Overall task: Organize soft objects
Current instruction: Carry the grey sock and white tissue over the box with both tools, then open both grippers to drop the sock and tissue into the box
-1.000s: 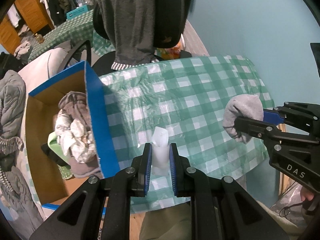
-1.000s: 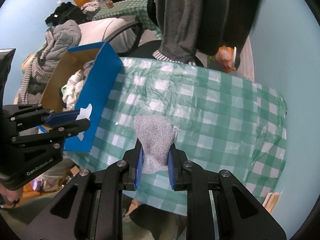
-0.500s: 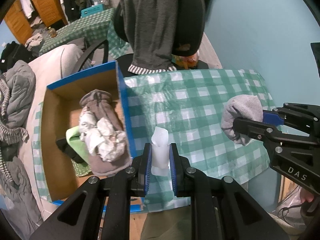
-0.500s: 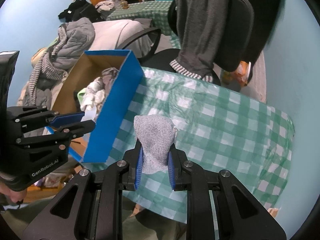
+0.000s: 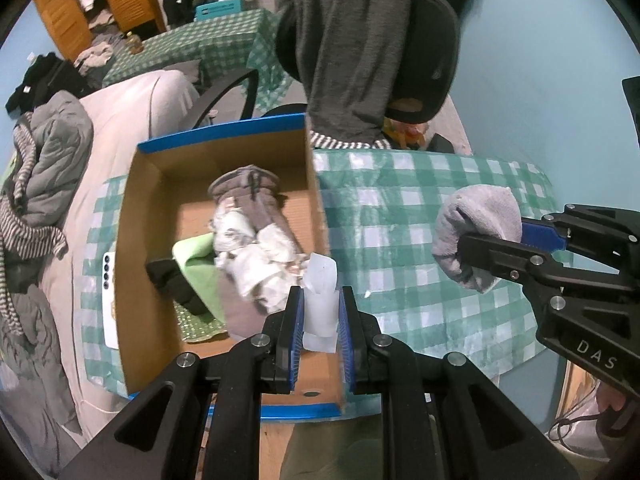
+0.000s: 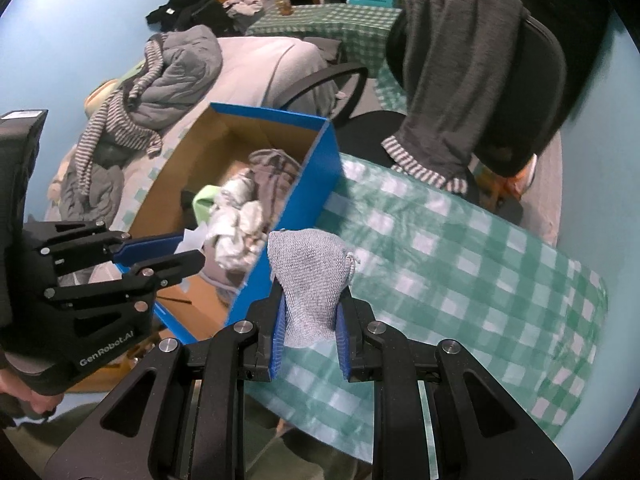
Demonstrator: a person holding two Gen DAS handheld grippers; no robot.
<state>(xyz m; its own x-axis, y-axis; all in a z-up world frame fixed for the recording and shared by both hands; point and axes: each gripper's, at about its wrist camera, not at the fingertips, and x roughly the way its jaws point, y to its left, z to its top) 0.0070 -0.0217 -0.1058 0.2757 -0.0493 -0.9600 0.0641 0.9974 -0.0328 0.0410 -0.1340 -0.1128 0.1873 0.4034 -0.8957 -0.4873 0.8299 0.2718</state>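
while left gripper [image 5: 320, 316] tilts steeply over box [image 5: 224, 144], right gripper [image 6: 311, 322] clamps sock [image 6: 310, 276].

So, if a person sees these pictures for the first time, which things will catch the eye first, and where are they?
First the two grippers, each shut on something soft: the left gripper pinches a white cloth piece over the open blue cardboard box, and the right gripper grips a grey knitted sock above the green checked tablecloth. Next, the clothes heaped inside the box.
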